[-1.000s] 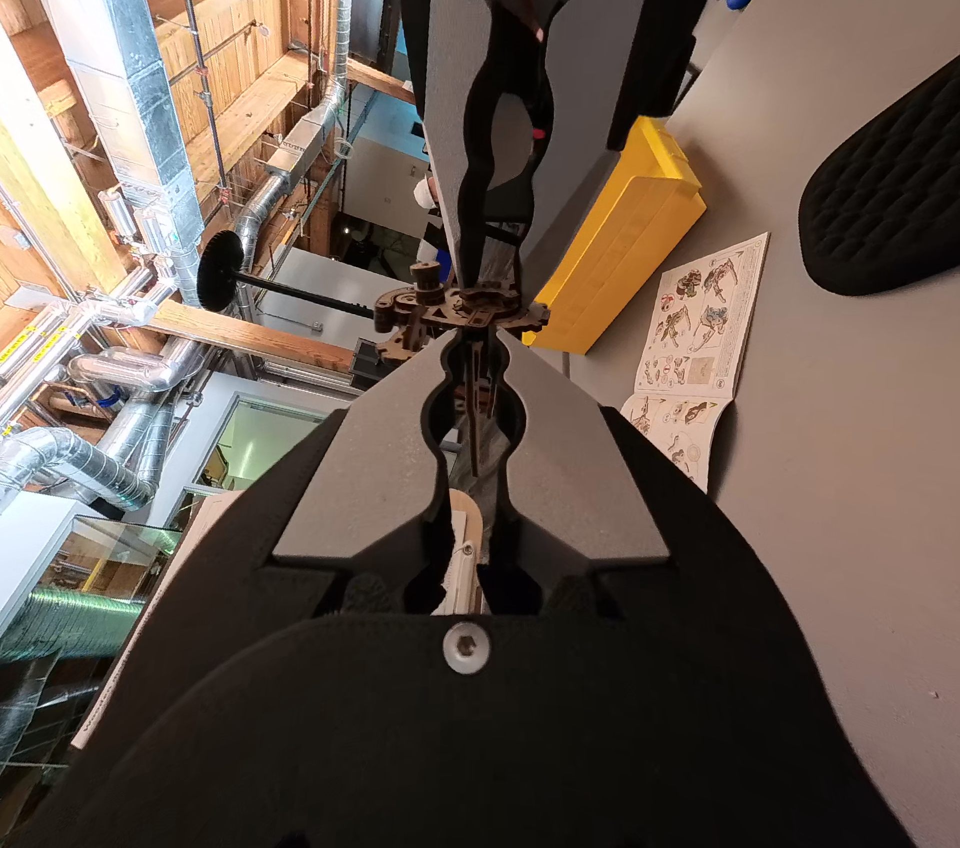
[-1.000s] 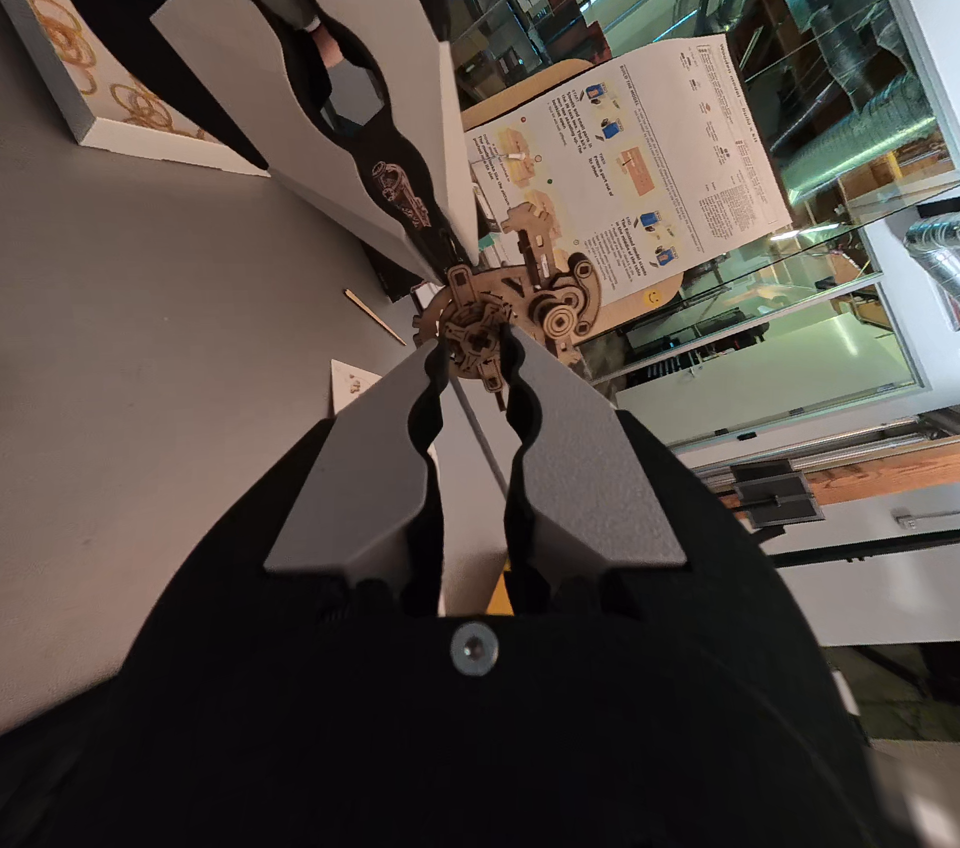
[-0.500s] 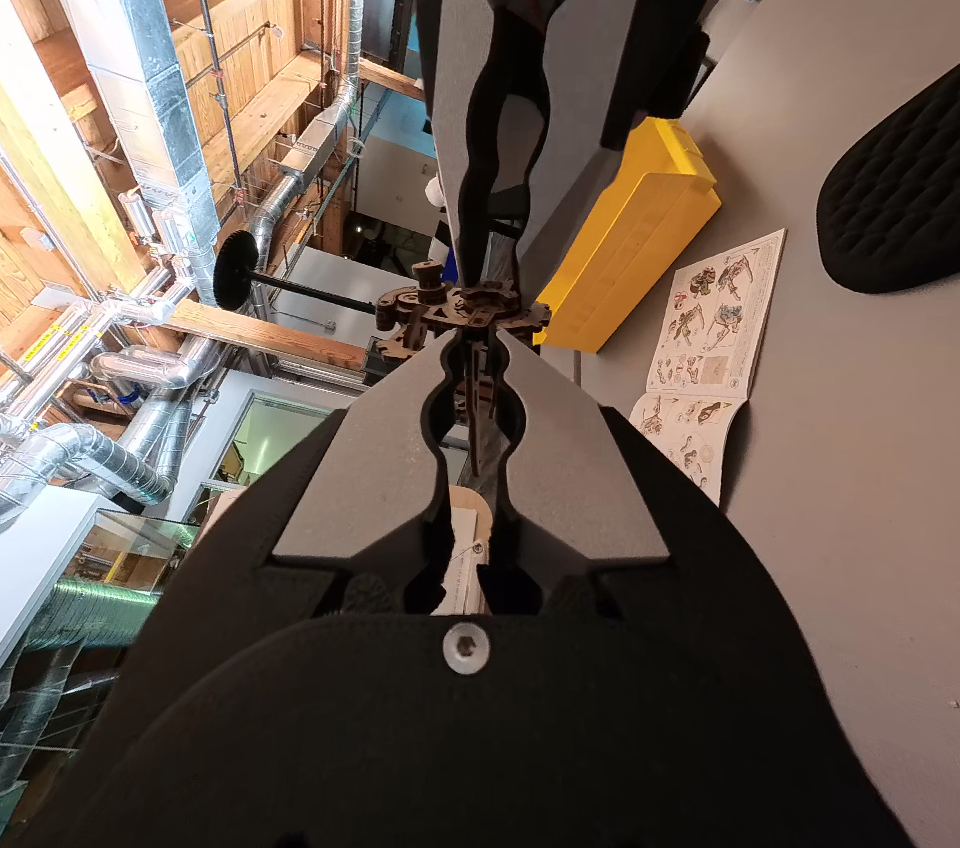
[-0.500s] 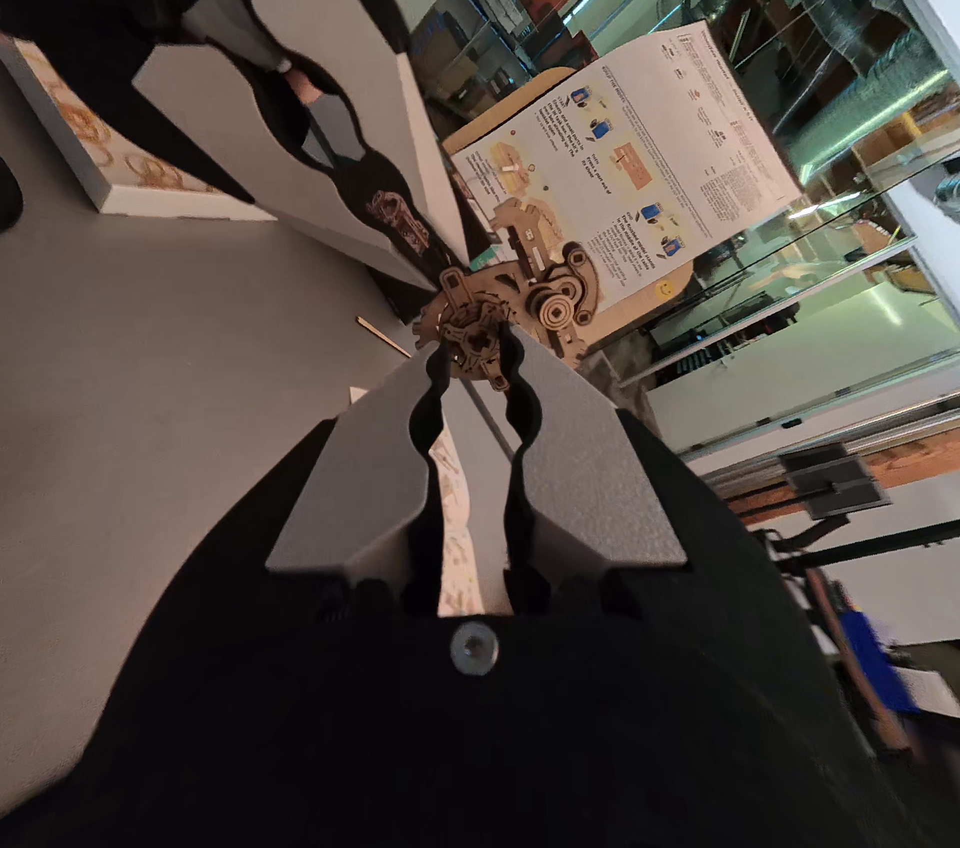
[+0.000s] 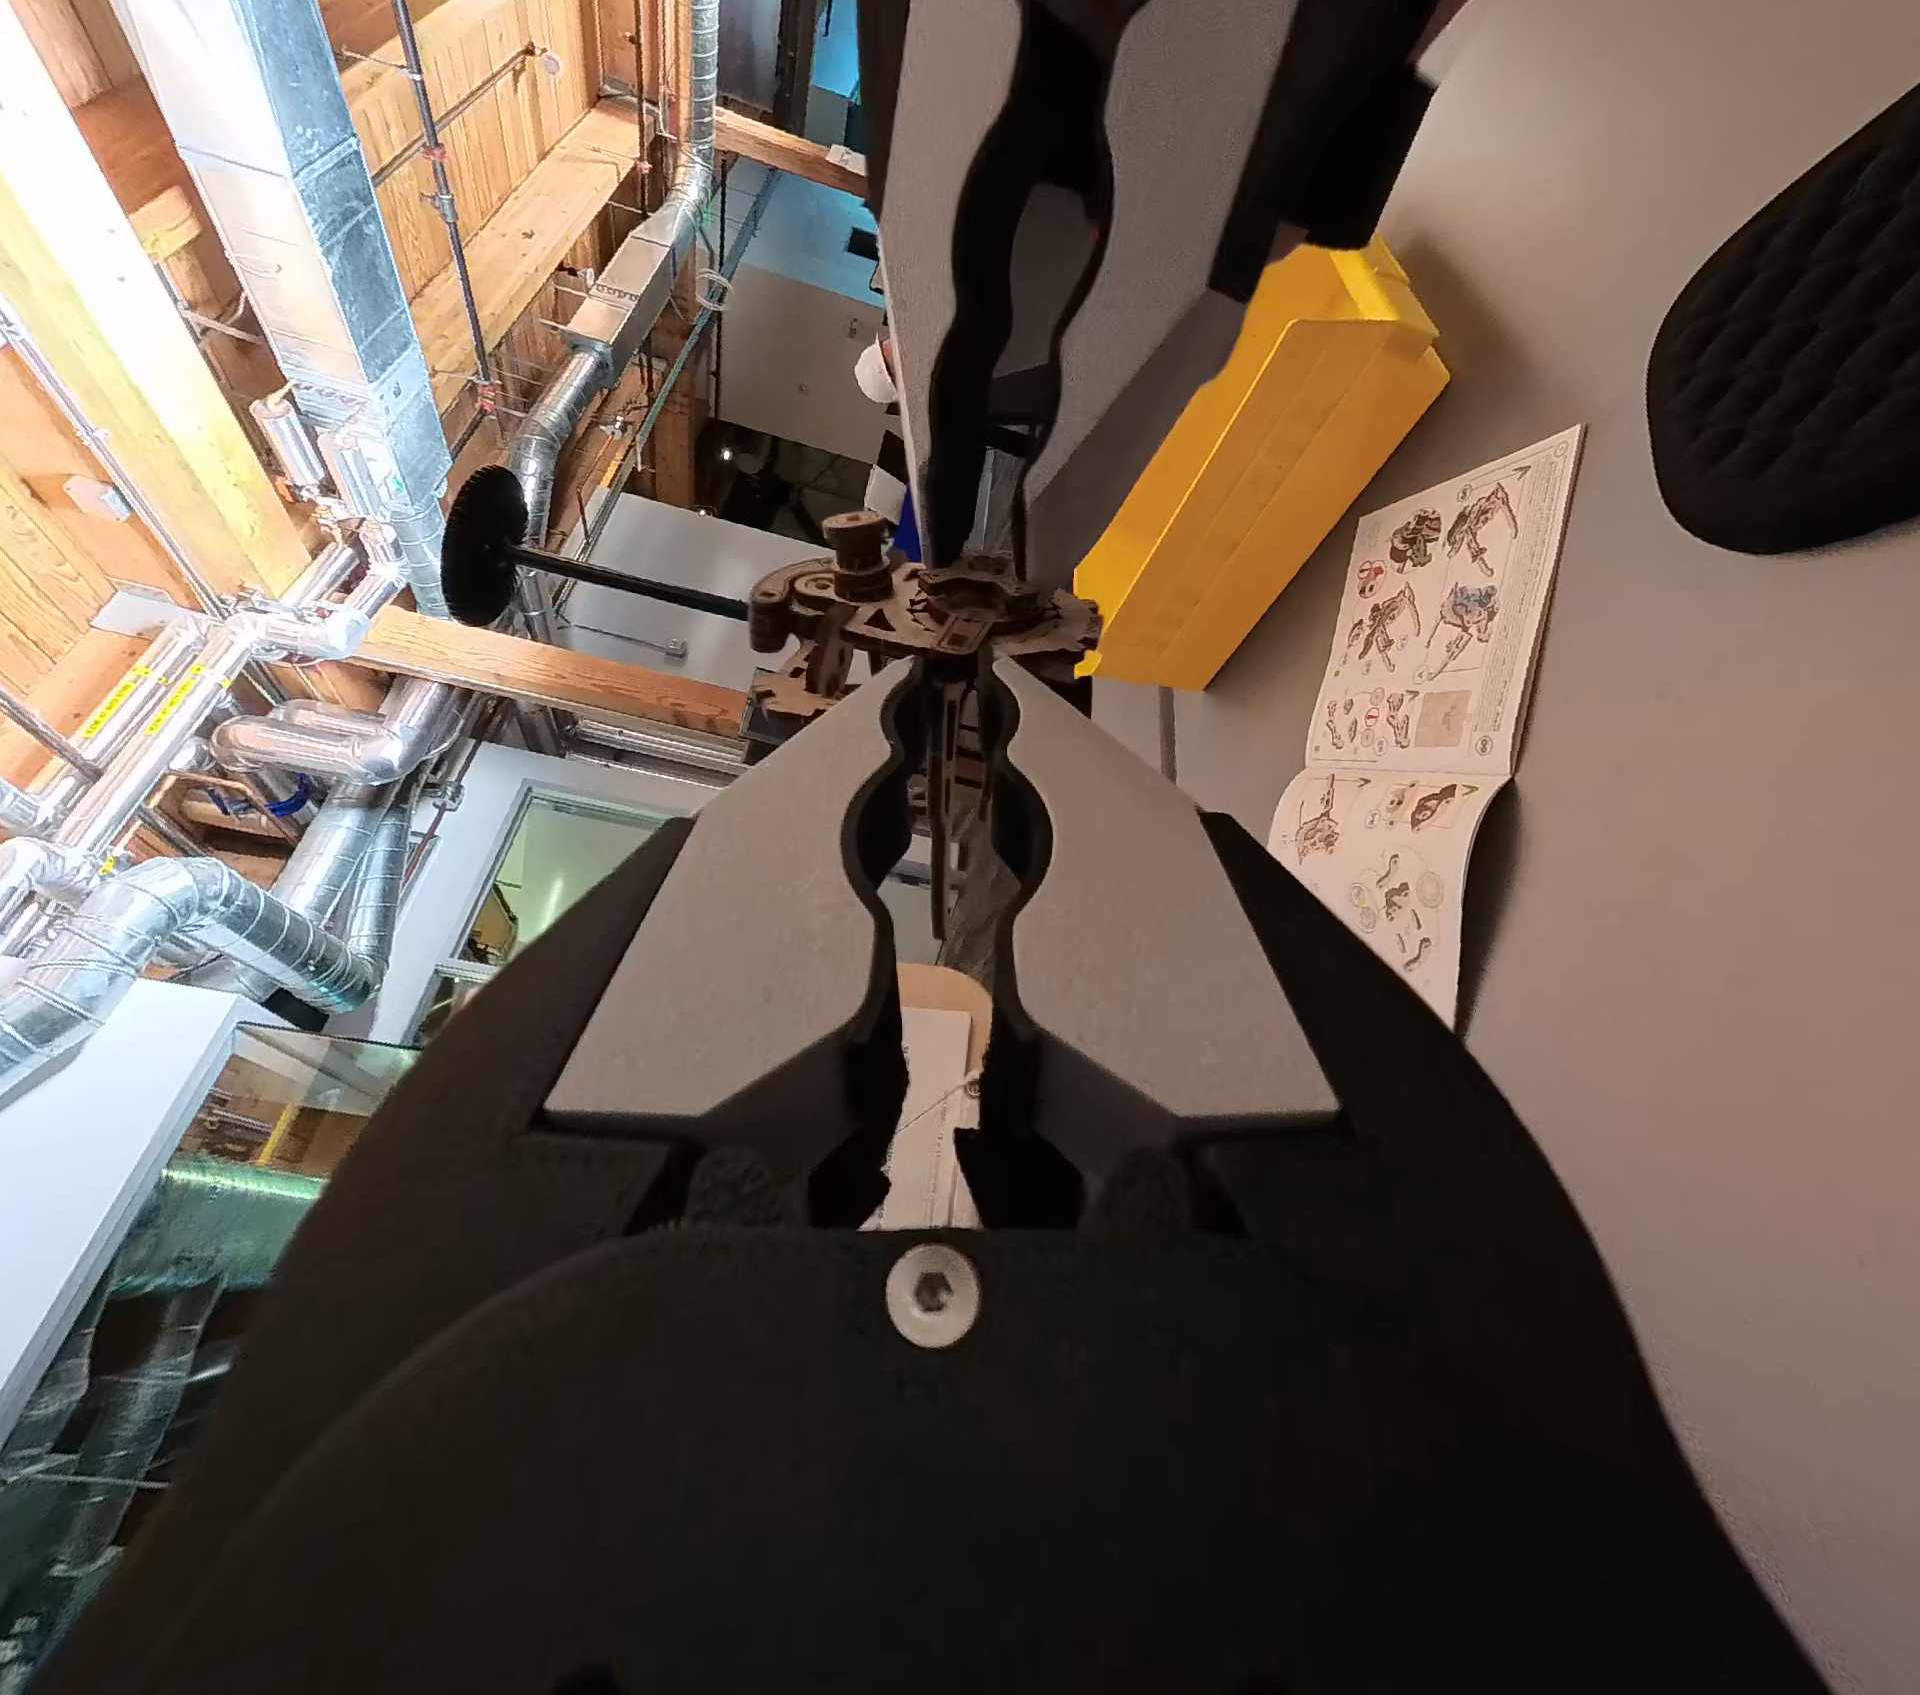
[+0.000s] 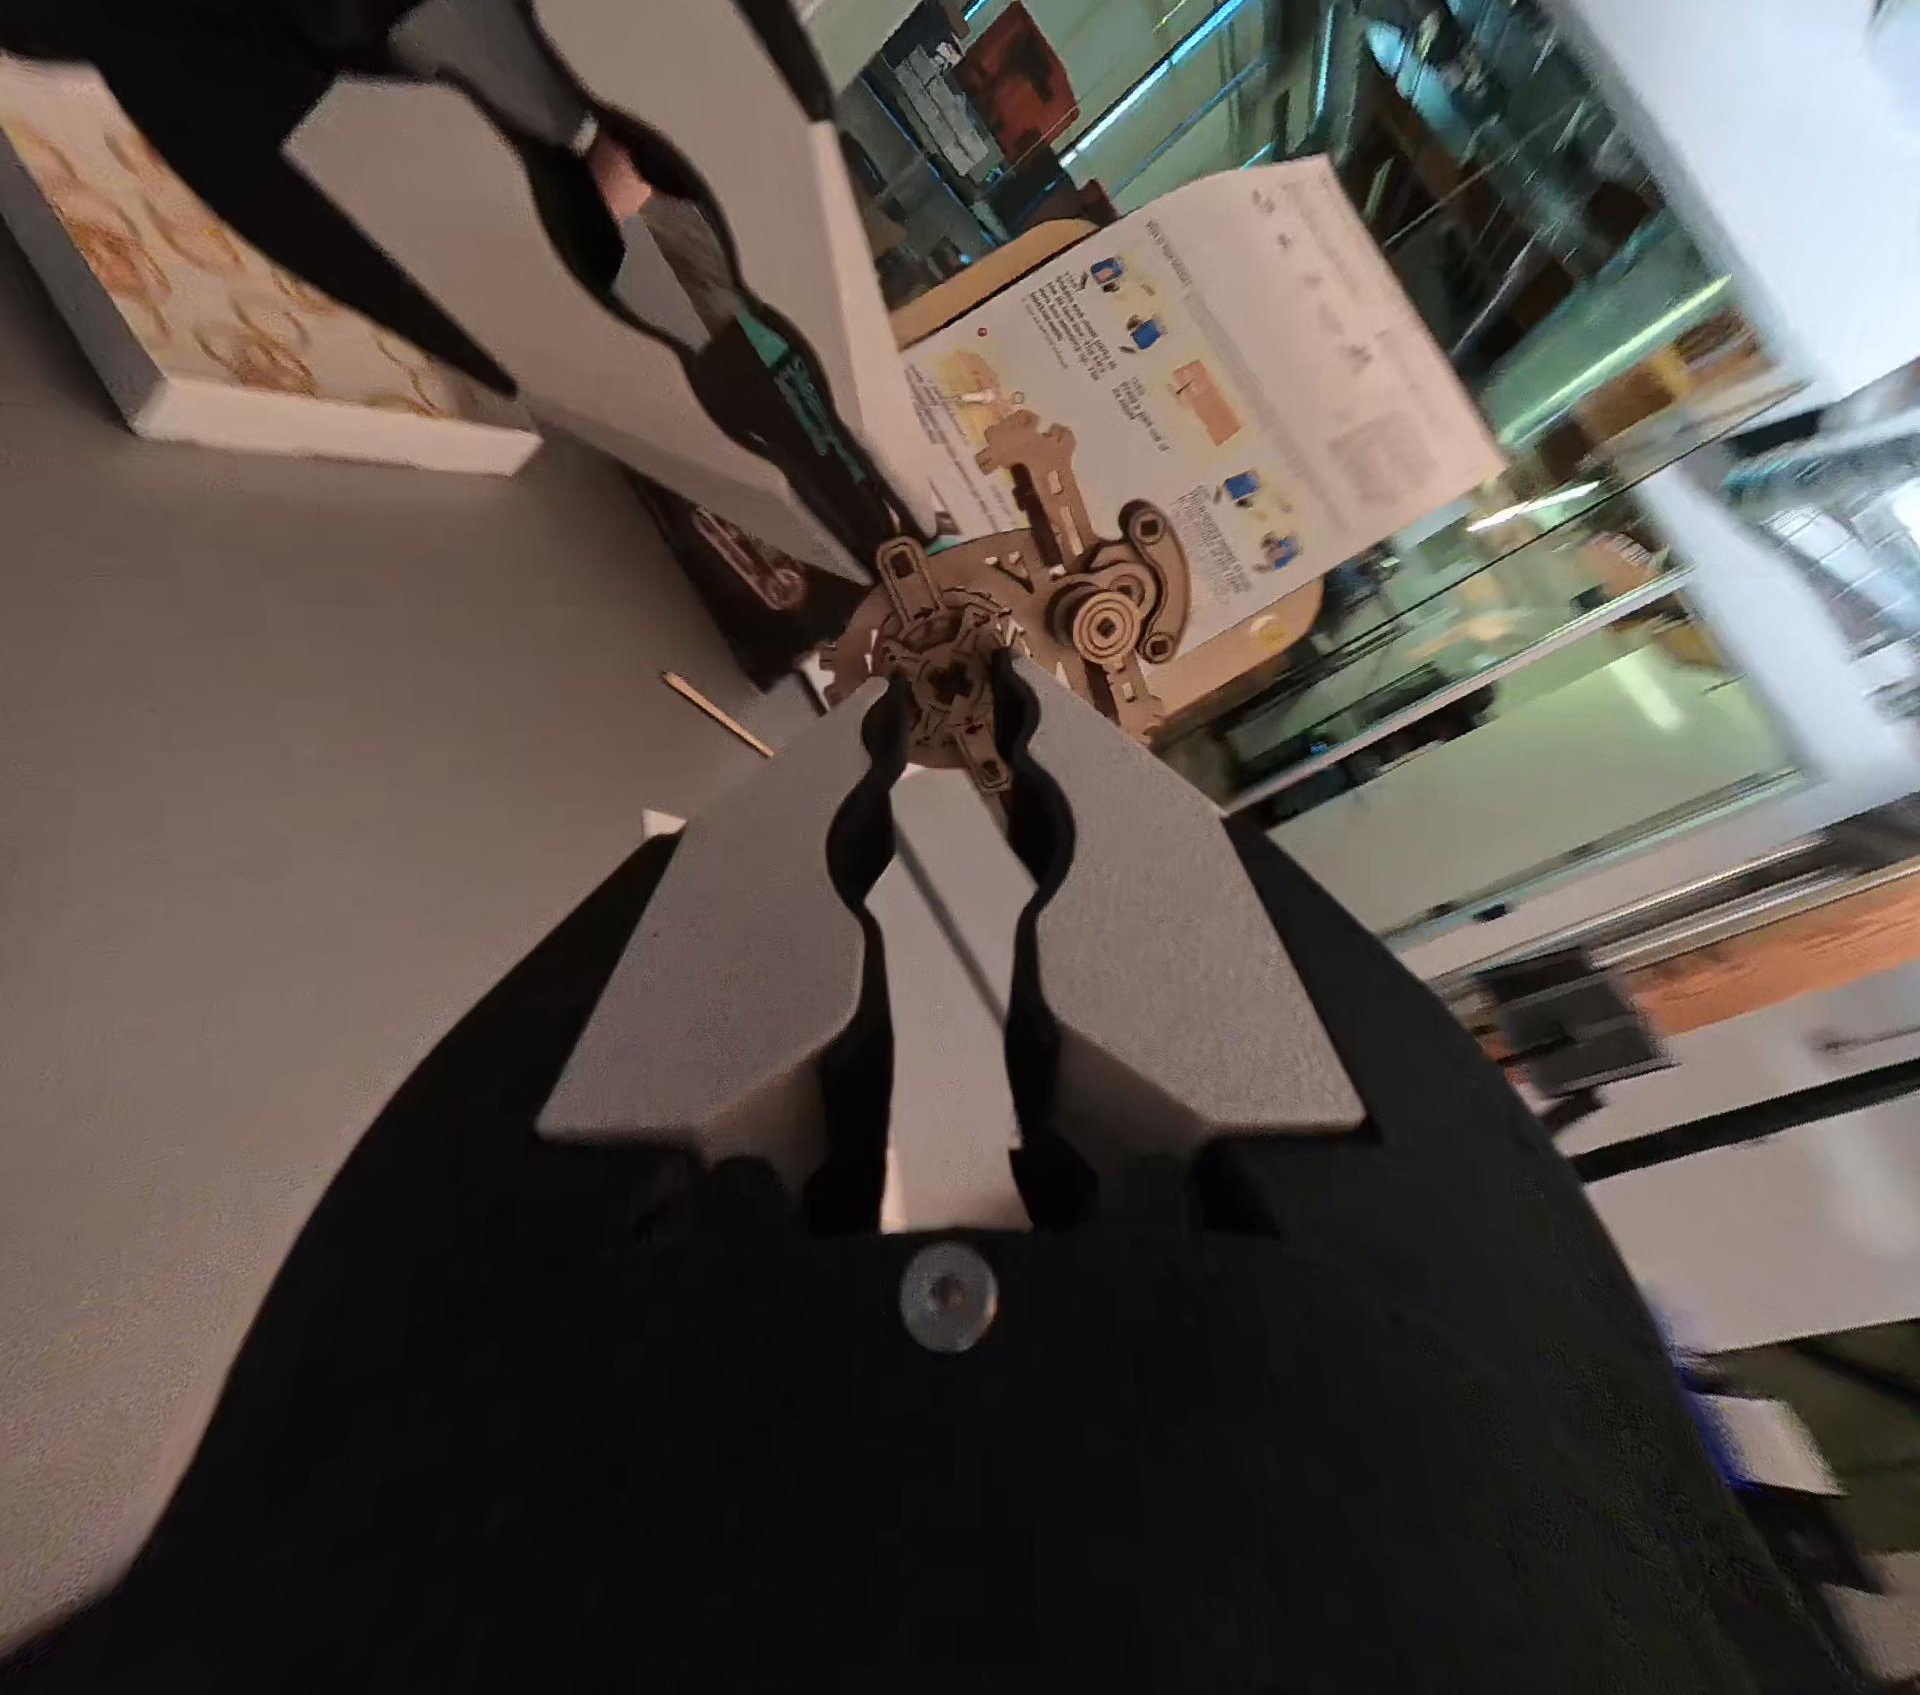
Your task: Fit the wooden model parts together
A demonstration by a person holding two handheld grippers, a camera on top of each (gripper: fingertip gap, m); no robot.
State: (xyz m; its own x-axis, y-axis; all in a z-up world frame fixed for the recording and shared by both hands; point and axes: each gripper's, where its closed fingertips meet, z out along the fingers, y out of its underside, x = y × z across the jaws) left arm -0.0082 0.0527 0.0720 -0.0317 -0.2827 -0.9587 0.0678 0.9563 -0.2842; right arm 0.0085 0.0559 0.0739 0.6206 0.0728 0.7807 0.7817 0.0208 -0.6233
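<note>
Print on the open booklet (image 5: 1423,689) and the instruction sheet (image 6: 1226,440), none legible.

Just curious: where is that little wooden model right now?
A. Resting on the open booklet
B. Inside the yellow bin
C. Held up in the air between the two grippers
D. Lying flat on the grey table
C: the wooden model is pinched between the left gripper and the right gripper, held clear of the grey table, yellow bin and booklet.

The right gripper (image 6: 943,689) pinches the wooden model (image 6: 997,617), with the left gripper (image 6: 883,549) clamped opposite.
</note>
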